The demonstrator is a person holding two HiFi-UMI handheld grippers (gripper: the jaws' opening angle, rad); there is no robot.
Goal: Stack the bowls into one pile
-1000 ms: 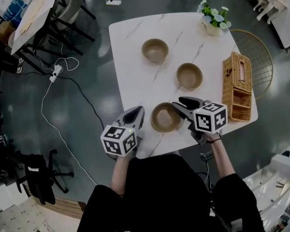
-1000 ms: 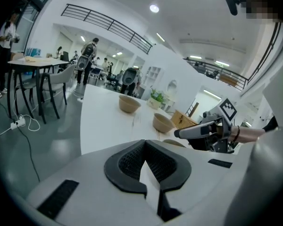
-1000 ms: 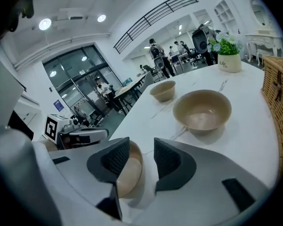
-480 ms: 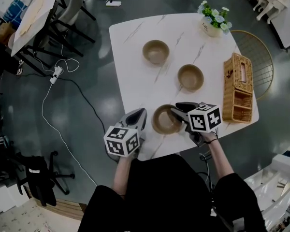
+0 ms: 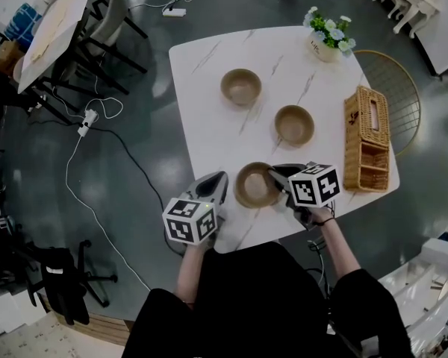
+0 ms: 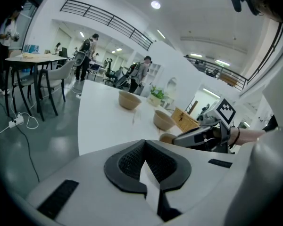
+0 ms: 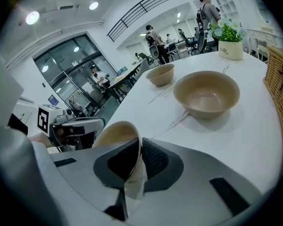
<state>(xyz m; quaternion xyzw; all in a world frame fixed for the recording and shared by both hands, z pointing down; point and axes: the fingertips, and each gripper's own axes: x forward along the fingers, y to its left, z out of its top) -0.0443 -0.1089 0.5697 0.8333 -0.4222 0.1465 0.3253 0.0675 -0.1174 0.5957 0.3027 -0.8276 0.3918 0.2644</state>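
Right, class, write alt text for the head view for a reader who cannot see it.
Seen from above, a person's right tongs have just closed on the rim of the nearest tan round bowl on a white marble-look table. The left tongs, empty, are held beside it; a matching middle bowl and far bowl sit beyond.

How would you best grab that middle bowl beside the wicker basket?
Probably by the middle bowl's near rim, from the person's side, one jaw inside, one outside: it sits upright, open and thin-walled. The right gripper, jaws just closed, pinches the nearest bowl's rim that way.
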